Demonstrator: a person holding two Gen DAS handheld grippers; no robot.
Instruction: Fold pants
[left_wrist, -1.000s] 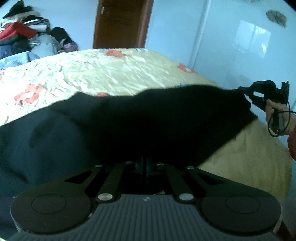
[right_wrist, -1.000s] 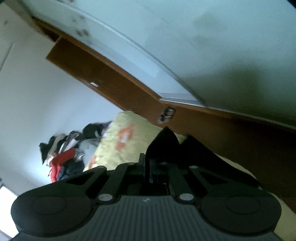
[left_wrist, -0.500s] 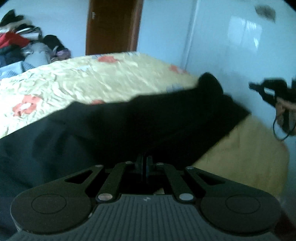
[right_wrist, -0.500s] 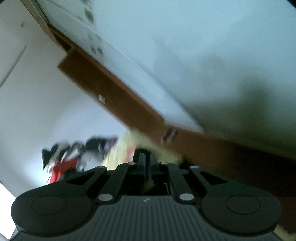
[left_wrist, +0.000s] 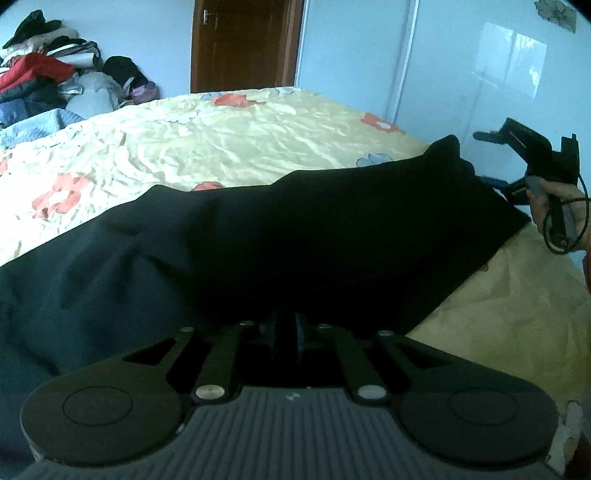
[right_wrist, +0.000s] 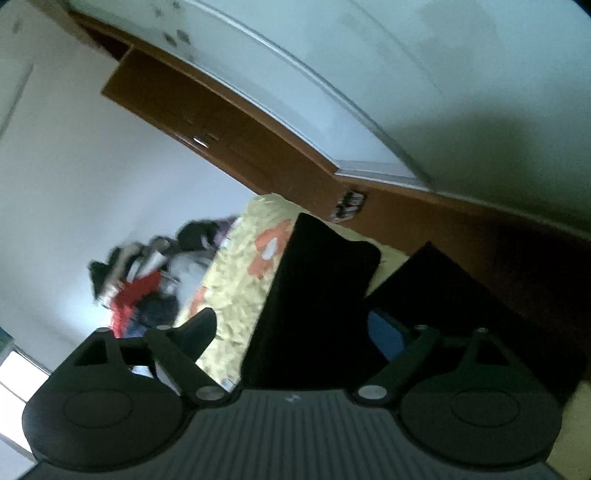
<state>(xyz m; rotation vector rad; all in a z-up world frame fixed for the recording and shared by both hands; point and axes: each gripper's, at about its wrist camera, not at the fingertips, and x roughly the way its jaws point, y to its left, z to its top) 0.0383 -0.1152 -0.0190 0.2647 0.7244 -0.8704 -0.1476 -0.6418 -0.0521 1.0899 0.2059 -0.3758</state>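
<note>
Left claw (left_wrist: 286, 332): pinching narrowly on the near edge of the black fabric pants (left_wrist: 295, 236), fingers pressed together with cloth between them.
Right claw (right_wrist: 291, 332): spreading wide, fingers well apart, with a raised fold of the pants (right_wrist: 317, 295) standing in the gap; contact with either finger not clear.
Right claw from the left camera (left_wrist: 495, 164): hovering just beside the far right corner of the pants, one finger above and one below the cloth edge, gripped by the person's hand (left_wrist: 557, 210).
Black fabric pants: lying spread ahead of the left claw across the yellow flowered bedsheet (left_wrist: 229, 147), stretching from the left edge of the view to the right claw, with the right corner bunching up into a peak.
Yellow flowered bedsheet: extending beyond the pants, away from the left claw, wrinkling all over.
Heap of mixed clothes (left_wrist: 44, 77): sitting far ahead and to the left of the left claw, past the bed; blurring in the right wrist view.
Brown wooden door (left_wrist: 243, 44): standing far ahead of the left claw, behind the bed.
White glossy wardrobe panel (left_wrist: 480, 66): rising ahead and to the right of the left claw, beside the door.
</note>
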